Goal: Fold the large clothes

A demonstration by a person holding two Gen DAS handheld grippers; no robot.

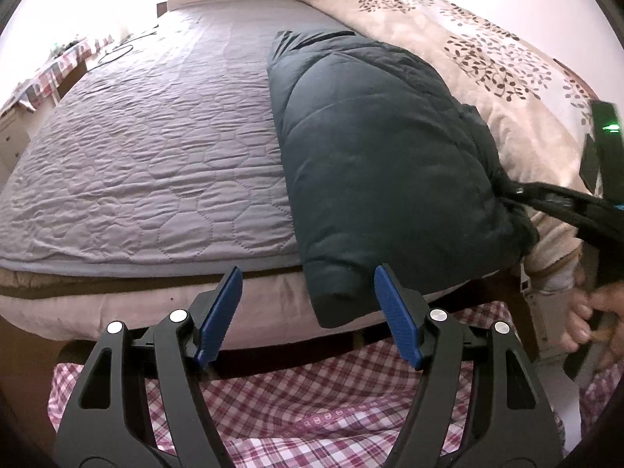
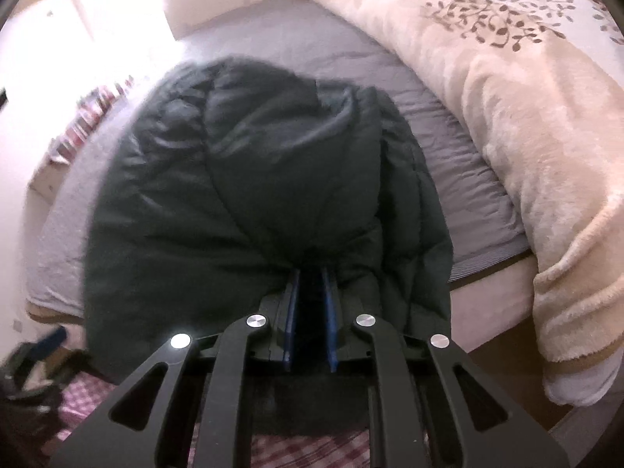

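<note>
Checked cloth fills the bottom of both views, cut off by the frame; what it belongs to cannot be told. Left gripper: jaws wide apart, nothing between the blue pads. The right-hand pad sits just in front of the jacket's cuffed end; contact cannot be confirmed.

Right gripper: pads nearly together, dark jacket fabric bunched between them, so it grips the jacket. Fingertips are buried in the fabric. This view is blurred at the left edge.

One jacket, dark green, quilted, folded into a long bundle on the bed, its near end overhanging the edge. One cream leaf-print blanket lies beside it. A hand shows at the right edge, partly cut off.
</note>
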